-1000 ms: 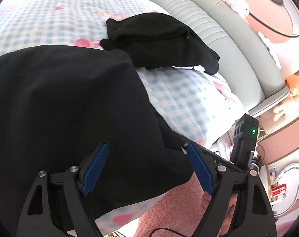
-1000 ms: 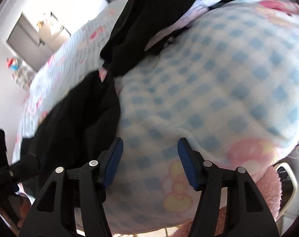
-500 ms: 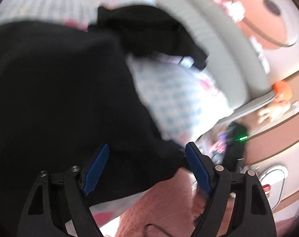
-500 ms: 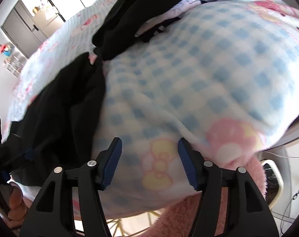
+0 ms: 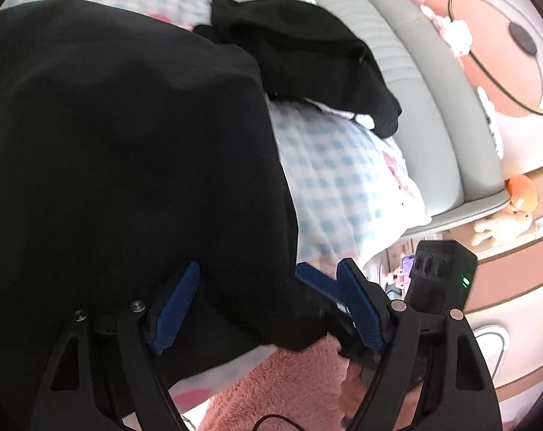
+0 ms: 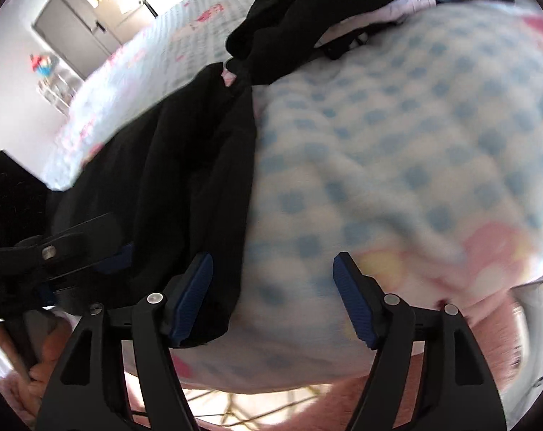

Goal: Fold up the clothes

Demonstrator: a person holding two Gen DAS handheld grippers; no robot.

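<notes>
Left wrist view: left gripper [image 5: 268, 305] gaping over black garment [image 5: 128, 151] filling left and centre of frame on checked bedding [image 5: 336, 179]. Right gripper [image 6: 273, 296] spread wide, bracketing the garment's lower hem. No legible writing.
</notes>
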